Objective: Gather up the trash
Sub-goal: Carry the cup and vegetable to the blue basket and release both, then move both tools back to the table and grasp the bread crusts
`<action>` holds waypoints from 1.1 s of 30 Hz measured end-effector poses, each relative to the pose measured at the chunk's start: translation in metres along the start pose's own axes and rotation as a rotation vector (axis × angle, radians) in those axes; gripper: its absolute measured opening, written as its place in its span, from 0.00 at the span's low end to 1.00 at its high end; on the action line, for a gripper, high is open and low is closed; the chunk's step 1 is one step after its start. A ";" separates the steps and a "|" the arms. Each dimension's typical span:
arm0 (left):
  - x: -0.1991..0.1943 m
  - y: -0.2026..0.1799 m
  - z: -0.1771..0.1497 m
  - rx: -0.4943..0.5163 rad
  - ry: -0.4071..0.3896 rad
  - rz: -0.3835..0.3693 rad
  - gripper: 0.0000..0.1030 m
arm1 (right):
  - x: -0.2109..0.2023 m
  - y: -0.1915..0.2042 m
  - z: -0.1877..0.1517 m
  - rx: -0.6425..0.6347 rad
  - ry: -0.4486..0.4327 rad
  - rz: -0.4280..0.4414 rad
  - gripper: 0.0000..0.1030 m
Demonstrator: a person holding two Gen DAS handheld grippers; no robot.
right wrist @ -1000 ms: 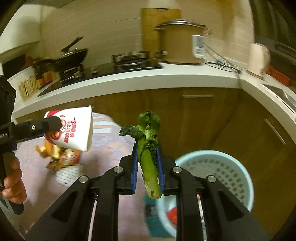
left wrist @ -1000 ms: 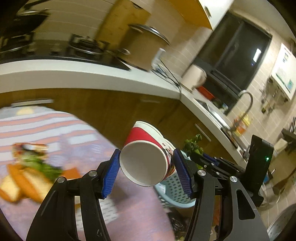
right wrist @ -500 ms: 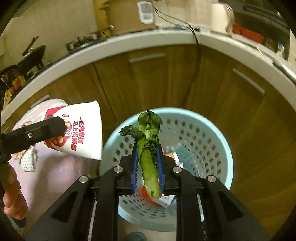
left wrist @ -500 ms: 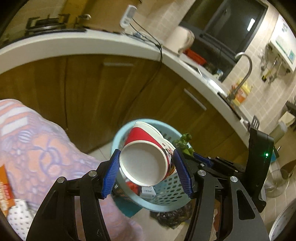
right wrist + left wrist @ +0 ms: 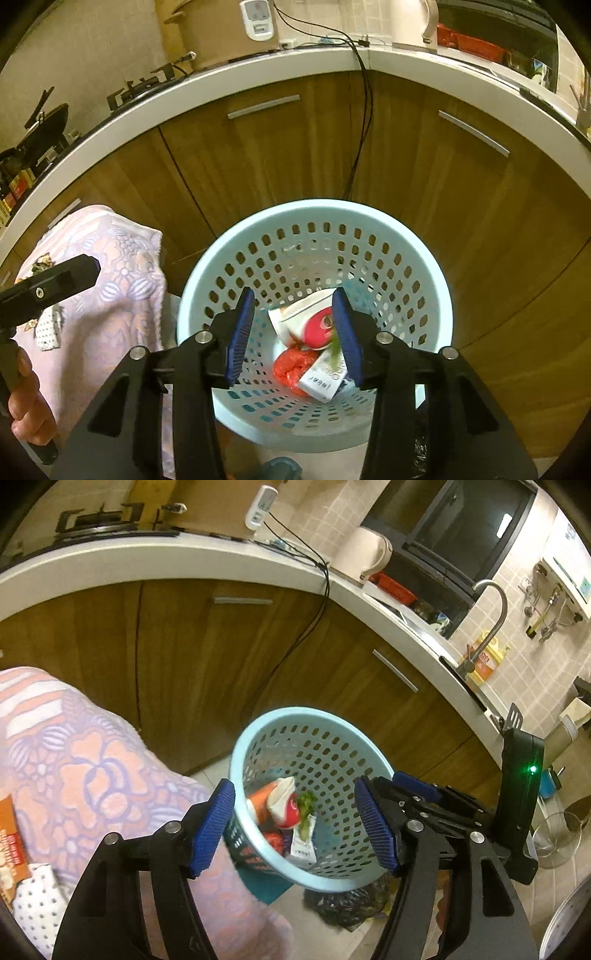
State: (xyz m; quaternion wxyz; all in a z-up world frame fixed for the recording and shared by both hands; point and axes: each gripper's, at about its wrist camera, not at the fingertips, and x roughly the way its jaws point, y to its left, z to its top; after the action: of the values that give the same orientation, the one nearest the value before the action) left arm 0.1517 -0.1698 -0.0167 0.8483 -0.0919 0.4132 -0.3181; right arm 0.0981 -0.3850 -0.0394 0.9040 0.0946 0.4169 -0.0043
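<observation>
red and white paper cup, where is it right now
In both wrist views the red and white paper cup lies inside the pale blue perforated basket, atop an orange wrapper.

You are working over a pale blue plastic basket (image 5: 314,221), smooth and faintly glossy, its wall perforated with rows of slots. Inside it you have a paper cup (image 5: 314,325) with a glossy red printed skin and a matt white interior, a crumpled red plastic wrapper (image 5: 291,365), and a printed white carton (image 5: 321,384). Your gripper pads (image 5: 218,827) are blue ribbed rubber on matt black plastic arms with bright metal pins. The cabinet fronts (image 5: 184,646) are satin wood grain with brushed metal handles (image 5: 242,600); the countertop (image 5: 258,70) is smooth white. The tablecloth (image 5: 92,768) is patterned woven cloth.
</observation>
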 end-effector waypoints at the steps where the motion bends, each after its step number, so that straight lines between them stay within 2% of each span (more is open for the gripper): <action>1: -0.006 0.002 -0.001 0.001 -0.011 0.008 0.64 | -0.004 0.004 0.001 -0.005 -0.009 0.009 0.39; 7: -0.048 0.018 -0.005 -0.036 -0.082 0.046 0.62 | -0.027 0.041 0.006 -0.069 -0.071 0.068 0.39; 13: -0.103 0.044 -0.011 -0.088 -0.173 0.092 0.62 | -0.051 0.096 0.009 -0.160 -0.121 0.138 0.39; 23: -0.208 0.105 -0.039 -0.209 -0.317 0.300 0.64 | -0.064 0.196 -0.001 -0.318 -0.145 0.276 0.39; 25: -0.222 0.118 -0.047 -0.232 -0.329 0.330 0.64 | -0.062 0.212 -0.006 -0.342 -0.137 0.292 0.39; 28: -0.241 0.140 -0.063 -0.268 -0.334 0.387 0.72 | -0.056 0.237 -0.013 -0.380 -0.123 0.328 0.39; 33: -0.255 0.173 -0.089 -0.306 -0.290 0.452 0.77 | -0.042 0.262 -0.025 -0.416 -0.085 0.364 0.39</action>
State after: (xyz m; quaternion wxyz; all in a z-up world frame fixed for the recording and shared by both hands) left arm 0.0475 0.1318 0.0180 0.9240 -0.1687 0.3408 -0.0389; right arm 0.0752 -0.1268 0.0202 0.9066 -0.0199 0.3467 0.2399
